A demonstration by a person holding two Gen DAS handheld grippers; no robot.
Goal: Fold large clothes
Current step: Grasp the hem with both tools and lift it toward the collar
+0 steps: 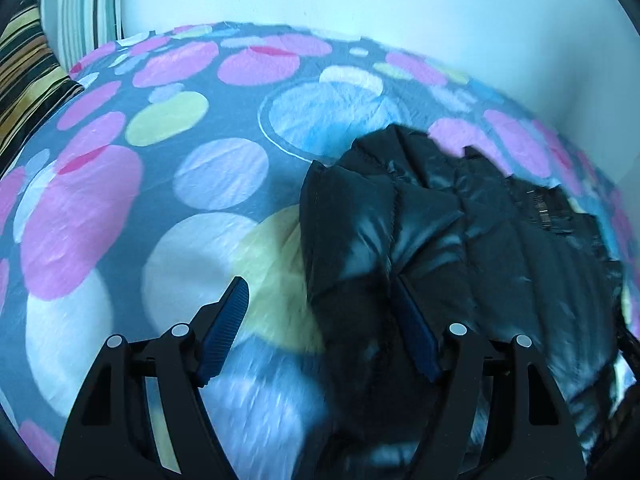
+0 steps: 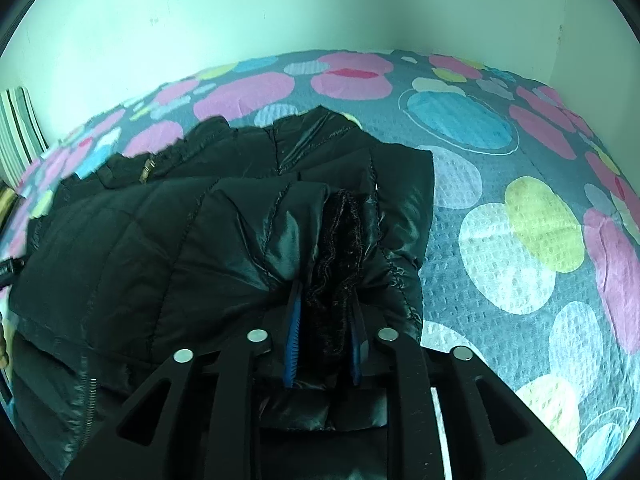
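A black quilted puffer jacket lies bunched on a bed sheet printed with coloured circles. In the left wrist view my left gripper is open, its jaws wide apart; a fold of the jacket lies between them against the right pad, the left pad over bare sheet. In the right wrist view my right gripper is shut on a bundled edge of the jacket with dark fuzzy trim between the blue pads. A zipper shows at the jacket's far left.
The sheet spreads right of the jacket in the right wrist view. A pale wall stands behind the bed. Striped fabric and a dark striped cushion lie at the far left corner.
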